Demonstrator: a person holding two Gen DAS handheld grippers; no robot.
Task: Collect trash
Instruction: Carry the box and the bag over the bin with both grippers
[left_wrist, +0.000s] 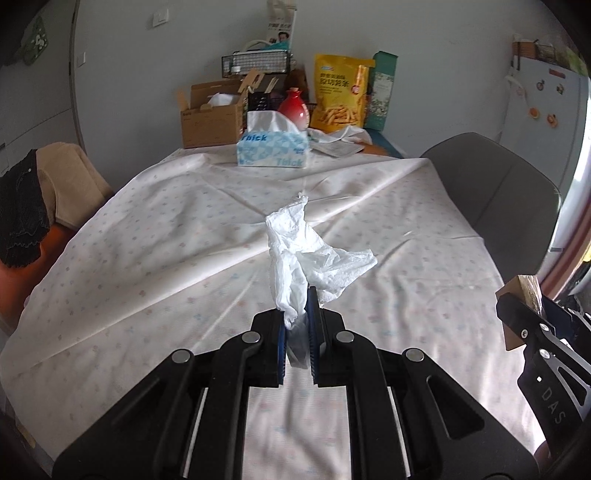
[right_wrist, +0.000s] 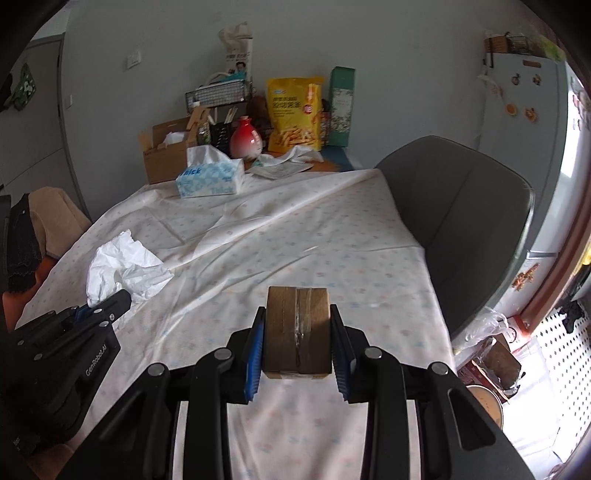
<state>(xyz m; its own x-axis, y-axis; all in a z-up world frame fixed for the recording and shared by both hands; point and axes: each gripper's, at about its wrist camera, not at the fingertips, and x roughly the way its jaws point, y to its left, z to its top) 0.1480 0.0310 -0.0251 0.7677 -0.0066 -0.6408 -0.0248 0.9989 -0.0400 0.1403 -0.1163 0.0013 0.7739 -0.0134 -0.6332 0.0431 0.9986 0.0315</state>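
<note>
A crumpled white tissue (left_wrist: 314, 251) hangs above the tablecloth (left_wrist: 147, 240), pinched at its lower end by my left gripper (left_wrist: 297, 306), which is shut on it. From the right wrist view the same tissue (right_wrist: 122, 266) and left gripper (right_wrist: 110, 306) show at the lower left. A small taped cardboard box (right_wrist: 297, 325) sits between the blue pads of my right gripper (right_wrist: 298, 314), which press on both its sides and hold it off the cloth. That right gripper (left_wrist: 524, 314) also appears at the right edge of the left wrist view.
At the table's far end stand a blue tissue box (left_wrist: 273, 147), an open carton (left_wrist: 210, 118), a red vase (left_wrist: 294, 109) and a yellow snack bag (left_wrist: 340, 96). A grey chair (left_wrist: 498, 192) flanks the right side, and a clothes-draped chair (left_wrist: 55, 184) flanks the left.
</note>
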